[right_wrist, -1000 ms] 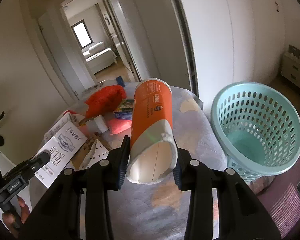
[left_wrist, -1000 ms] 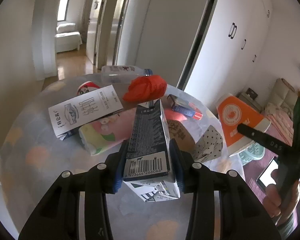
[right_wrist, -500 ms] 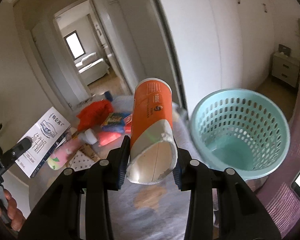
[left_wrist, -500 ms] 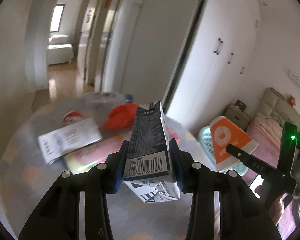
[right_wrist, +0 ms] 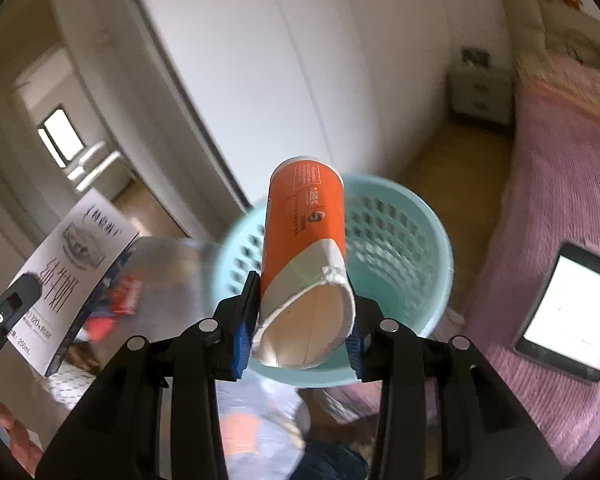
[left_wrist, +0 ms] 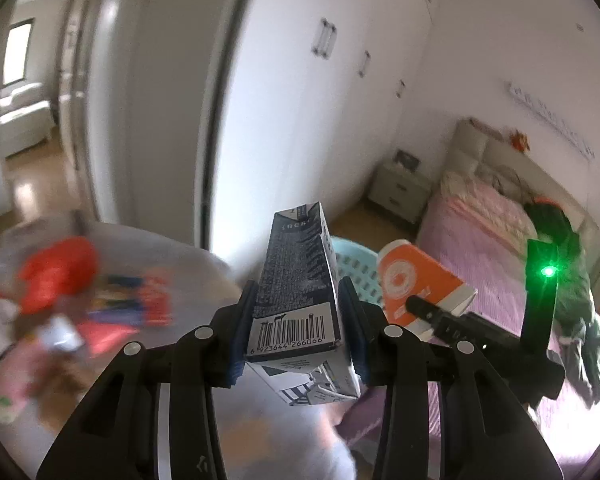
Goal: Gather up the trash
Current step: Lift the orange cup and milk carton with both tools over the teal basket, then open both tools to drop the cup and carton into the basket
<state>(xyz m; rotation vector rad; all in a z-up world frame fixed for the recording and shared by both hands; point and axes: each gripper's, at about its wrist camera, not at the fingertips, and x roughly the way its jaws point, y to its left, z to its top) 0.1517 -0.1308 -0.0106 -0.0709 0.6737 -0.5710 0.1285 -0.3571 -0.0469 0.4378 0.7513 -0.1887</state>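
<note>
Currently both grippers loaded. L gripper (left_wrist: 298,330), lower centre of L wrist view: blue pads pinch a dark milk carton (left_wrist: 296,280) by its sides, barcode end toward cam, gable end pointing away and up-frame. R gripper (right_wrist: 300,320), lower centre of R wrist view: pads clamp an orange paper cup (right_wrist: 304,248) near its open mouth; rim crushed, white/orange wall, base pointing away. Teal perforated basket (right_wrist: 400,240) sits directly behind the cup in R view, centre of frame, beside a bed w/ pink cover (right_wrist: 560,184); cup overlaps basket rim in the pic, whether it is over the opening can't tell. In L view only a sliver of the basket (left_wrist: 356,268) shows, between carton and the orange cup (left_wrist: 416,284), centre-right; R gripper's black body w/ green LED (left_wrist: 548,271) at right. Worktop (left_wrist: 204,272) w/ remaining litter at left of L view, heavily blurred: red crumpled item (left_wrist: 58,272), blue/red wrappers (left_wrist: 136,300), no finer ID possible. In R view carton (right_wrist: 76,268) appears at left, white printed face, w/ L gripper's black tip (right_wrist: 14,300) at its lower edge. Tablet w/ lit screen (right_wrist: 568,312) lies on bed, right side. White wardrobe doors (right_wrist: 300,60) across upper frame.
</note>
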